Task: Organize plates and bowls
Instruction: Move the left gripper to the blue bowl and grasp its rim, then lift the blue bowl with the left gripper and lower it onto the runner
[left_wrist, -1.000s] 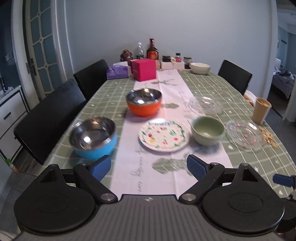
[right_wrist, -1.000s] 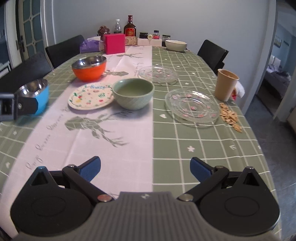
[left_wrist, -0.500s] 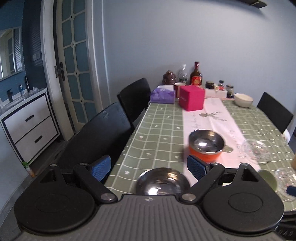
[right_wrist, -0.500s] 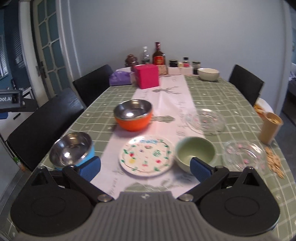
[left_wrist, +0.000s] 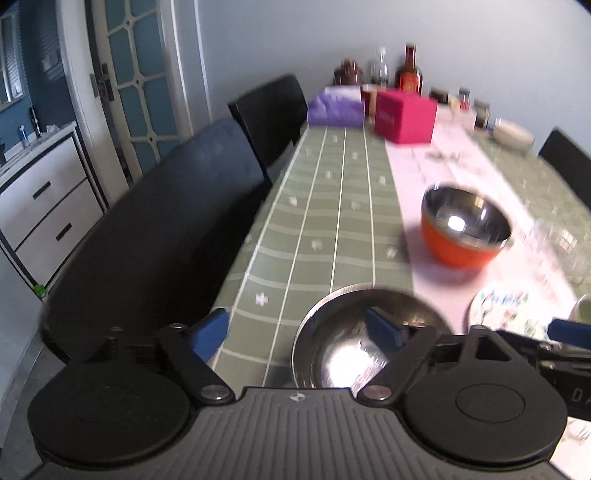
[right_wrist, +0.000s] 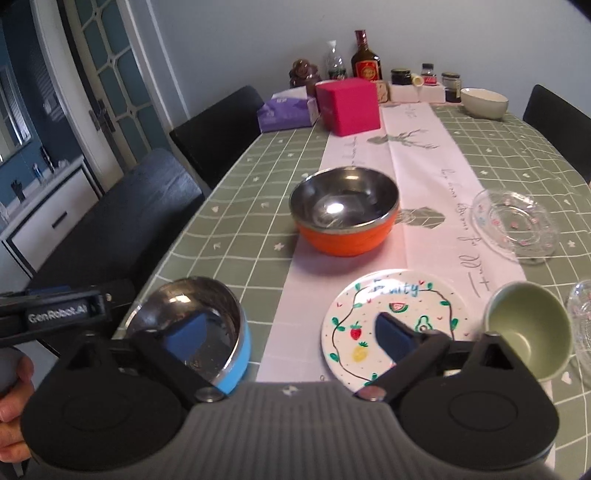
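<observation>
Left wrist: blue bowl rim between closing left tongs

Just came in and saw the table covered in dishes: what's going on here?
A person holds a gripper in each hand over the table. The left gripper straddles the near rim of the blue bowl, jaws closing, not yet gripping. The right gripper hangs between that bowl and the fruit plate, also closing, with nothing between its pads. The orange bowl sits untouched.
</observation>
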